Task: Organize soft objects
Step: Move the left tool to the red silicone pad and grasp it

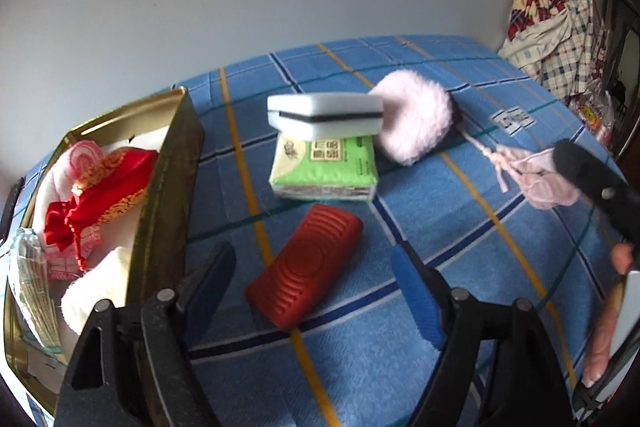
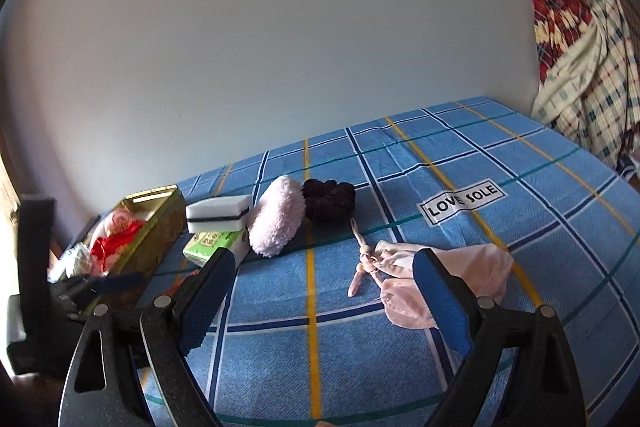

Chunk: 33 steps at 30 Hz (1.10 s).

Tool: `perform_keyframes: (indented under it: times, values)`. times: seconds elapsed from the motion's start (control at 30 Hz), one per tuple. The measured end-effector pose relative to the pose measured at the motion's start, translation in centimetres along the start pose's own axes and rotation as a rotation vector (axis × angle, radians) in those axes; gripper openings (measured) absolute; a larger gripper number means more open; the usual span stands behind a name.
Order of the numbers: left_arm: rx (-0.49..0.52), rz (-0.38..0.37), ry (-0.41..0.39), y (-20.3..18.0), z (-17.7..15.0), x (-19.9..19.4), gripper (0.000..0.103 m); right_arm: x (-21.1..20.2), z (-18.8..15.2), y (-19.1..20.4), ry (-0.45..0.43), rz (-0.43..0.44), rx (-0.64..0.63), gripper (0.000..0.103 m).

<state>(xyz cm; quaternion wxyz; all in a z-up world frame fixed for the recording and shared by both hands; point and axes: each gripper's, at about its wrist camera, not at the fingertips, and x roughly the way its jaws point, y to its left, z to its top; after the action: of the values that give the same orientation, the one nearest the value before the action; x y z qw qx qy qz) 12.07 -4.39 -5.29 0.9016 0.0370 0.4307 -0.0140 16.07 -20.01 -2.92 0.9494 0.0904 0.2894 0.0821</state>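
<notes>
Left claw [image 1: 312, 291] wide, empty, above red ridged sponge [image 1: 306, 265] beside gold tin [image 1: 168, 183]: judged light, squashy; short sides best gripped. Right claw [image 2: 324, 299] wide, empty.

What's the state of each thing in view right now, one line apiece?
Left gripper: open, empty, above the red ribbed sponge.
Right gripper: open, empty, near the pale pink drawstring pouch.
Gold rectangular tin: lidless, partly filled with cloth items.
White sponge with a dark stripe: stacked on the green tissue pack.
Fluffy pink puff: loose on the sheet.
Dark scrunchie: loose behind the puff.
</notes>
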Motion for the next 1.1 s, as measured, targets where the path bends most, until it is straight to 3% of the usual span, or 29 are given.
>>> perform_keyframes:
  times: [0.23,0.4,0.57,0.9,1.0,1.1]
  values:
    - [-0.008,-0.005,0.042,0.2,-0.3,1.6,0.073,0.3,0.0,-0.8,0.014,0.018,0.035,0.092]
    - [-0.016,-0.02,0.037,0.4,-0.3,1.9,0.074,0.3,0.0,-0.8,0.013,0.011,0.038,0.092]
    - [-0.012,-0.055,0.022,0.3,-0.2,2.0,0.053,0.4,0.0,-0.8,0.018,0.0,0.034,0.092]
    - [-0.013,-0.091,0.0,0.7,-0.2,1.6,0.045,0.1,0.0,-1.4,0.004,0.0,0.066,0.092]
    - [-0.004,-0.083,-0.036,0.7,-0.3,1.0,0.041,0.2,0.0,-1.8,0.023,-0.039,0.055,0.092]
    - [0.011,-0.079,-0.047,0.3,-0.3,0.9,0.04,0.0,0.3,-2.3,0.025,-0.141,0.021,0.092]
